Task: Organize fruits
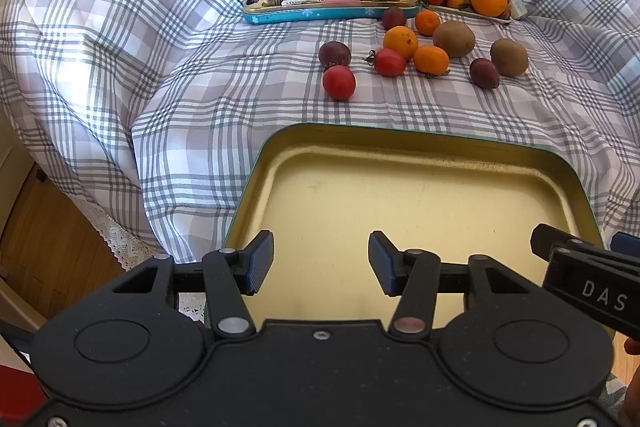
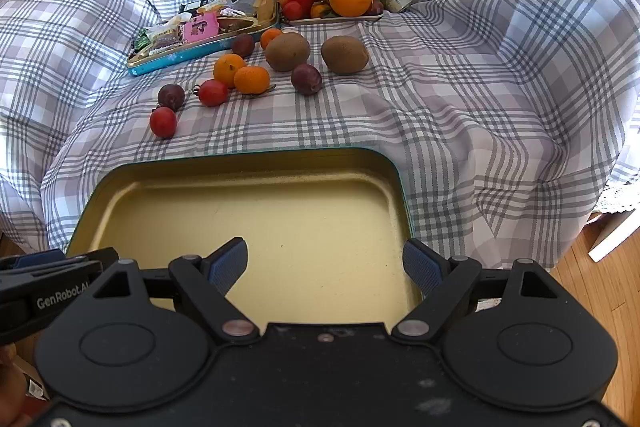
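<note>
From the left wrist we look forward and down over our open left gripper [image 1: 321, 263], close above a gold tray [image 1: 400, 151]; the right gripper [image 1: 576, 259] enters at 3 o'clock. The right wrist view faces the same way, the tray [image 2: 240, 163] again nearest, the left gripper [image 2: 60, 263] at 9 o'clock. Both share loose fruit [image 1: 404, 43] [image 2: 240, 67] towards 12 o'clock on a checked cloth [image 1: 120, 27] [image 2: 480, 67].
</note>
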Motion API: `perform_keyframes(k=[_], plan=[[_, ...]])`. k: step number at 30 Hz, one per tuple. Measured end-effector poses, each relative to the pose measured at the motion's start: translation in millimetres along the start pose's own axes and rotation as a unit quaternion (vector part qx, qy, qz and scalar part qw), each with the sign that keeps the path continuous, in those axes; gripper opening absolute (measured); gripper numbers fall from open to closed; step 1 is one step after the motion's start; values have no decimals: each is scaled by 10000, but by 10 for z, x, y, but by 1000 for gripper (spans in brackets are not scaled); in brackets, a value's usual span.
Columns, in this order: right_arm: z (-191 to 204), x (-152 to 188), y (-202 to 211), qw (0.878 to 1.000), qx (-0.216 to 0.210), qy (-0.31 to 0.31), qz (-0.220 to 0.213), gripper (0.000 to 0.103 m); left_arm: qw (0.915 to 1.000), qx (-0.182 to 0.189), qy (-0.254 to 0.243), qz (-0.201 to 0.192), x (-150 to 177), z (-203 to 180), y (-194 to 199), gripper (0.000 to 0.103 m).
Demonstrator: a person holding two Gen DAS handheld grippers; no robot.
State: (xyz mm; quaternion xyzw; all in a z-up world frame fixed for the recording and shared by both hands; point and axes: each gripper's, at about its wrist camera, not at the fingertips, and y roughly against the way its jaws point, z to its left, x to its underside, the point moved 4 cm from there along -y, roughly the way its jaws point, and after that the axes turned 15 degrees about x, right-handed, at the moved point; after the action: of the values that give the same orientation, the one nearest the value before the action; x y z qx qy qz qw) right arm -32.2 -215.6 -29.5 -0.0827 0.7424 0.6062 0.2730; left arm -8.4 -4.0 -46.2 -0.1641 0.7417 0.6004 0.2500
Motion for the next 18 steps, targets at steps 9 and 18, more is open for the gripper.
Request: perform_keyframes(k=[9,18], plan=[[6,-2,4,10000,2,2,0,89,10000,1,-5,16,7,-3,2,58],[12,9,1,10000,-1,11,7,89,10000,-8,-12,28,9,-8,0,58]])
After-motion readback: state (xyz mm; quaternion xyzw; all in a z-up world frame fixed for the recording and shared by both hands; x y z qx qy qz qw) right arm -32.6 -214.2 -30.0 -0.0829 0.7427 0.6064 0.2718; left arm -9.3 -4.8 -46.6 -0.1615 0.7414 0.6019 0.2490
